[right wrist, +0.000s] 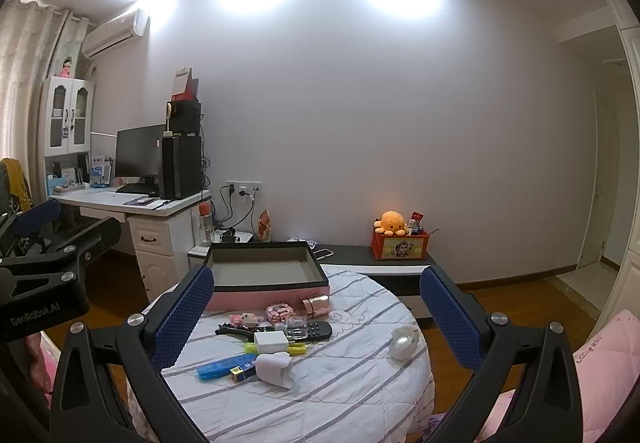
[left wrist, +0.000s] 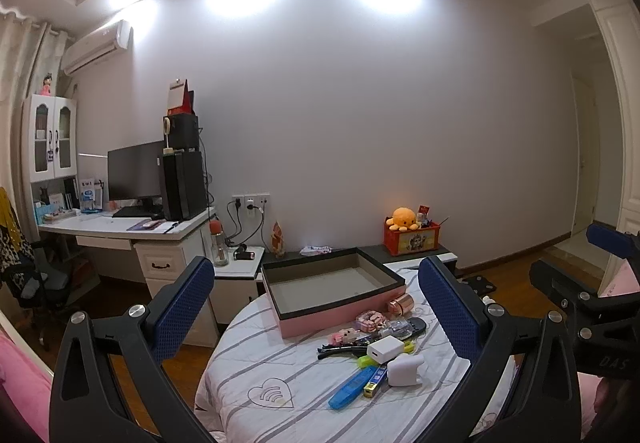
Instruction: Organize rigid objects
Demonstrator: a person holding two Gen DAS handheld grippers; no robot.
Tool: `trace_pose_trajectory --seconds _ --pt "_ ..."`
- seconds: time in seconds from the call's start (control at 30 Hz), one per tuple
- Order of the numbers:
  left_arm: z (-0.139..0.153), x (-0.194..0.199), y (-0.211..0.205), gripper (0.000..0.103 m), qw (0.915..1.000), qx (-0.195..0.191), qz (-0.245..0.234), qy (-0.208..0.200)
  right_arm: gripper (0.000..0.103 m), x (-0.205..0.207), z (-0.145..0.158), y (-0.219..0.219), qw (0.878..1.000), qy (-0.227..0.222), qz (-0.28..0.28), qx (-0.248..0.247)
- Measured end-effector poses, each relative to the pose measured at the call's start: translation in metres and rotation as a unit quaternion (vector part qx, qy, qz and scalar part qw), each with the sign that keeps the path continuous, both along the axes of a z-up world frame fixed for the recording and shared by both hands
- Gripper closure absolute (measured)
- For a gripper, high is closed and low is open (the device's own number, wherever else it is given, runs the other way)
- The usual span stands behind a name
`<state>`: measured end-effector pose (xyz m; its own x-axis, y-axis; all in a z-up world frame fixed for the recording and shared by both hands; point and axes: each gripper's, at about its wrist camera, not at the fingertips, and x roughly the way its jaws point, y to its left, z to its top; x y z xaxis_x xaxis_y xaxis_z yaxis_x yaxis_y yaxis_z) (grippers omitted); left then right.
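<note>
Left wrist view: left gripper (left wrist: 316,307) spread wide, nothing btwn its blue pads, held above a round tabletop (left wrist: 248,359) w/ striped cloth. Pink box (left wrist: 340,317) w/ black rim sits at far side, inside bare. Just in front: rose-gold cylinder (left wrist: 400,304), pink block toy (left wrist: 370,321), black remote (left wrist: 414,325), white charger (left wrist: 385,349), white curved piece (left wrist: 405,370), blue case (left wrist: 354,388), all clustered close together. Right gripper body at right edge.

Right wrist view: right gripper (right wrist: 316,315) also spread, holding nothing. Same box (right wrist: 266,293) at far edge, cluster in front of it; white shell-shaped item (right wrist: 403,342) lies apart to the right. Orange plush (right wrist: 393,223) on a low shelf by the wall.
</note>
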<state>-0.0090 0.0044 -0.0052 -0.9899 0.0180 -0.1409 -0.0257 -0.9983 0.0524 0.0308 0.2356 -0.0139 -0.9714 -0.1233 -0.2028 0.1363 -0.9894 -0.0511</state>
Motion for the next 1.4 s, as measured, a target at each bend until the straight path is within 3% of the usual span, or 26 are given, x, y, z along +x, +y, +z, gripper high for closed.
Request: trace_pose_trajectory --seconds 0.77,1.4 --pt "0.001 0.011 -0.002 0.000 0.9999 0.001 0.003 0.011 0.000 0.013 0.003 -0.002 1.000 0.008 0.003 0.004" --pt "-0.006 -0.013 0.003 0.000 0.9999 0.001 0.004 -0.010 0.000 -0.008 -0.003 0.003 1.000 -0.010 0.004 0.001"
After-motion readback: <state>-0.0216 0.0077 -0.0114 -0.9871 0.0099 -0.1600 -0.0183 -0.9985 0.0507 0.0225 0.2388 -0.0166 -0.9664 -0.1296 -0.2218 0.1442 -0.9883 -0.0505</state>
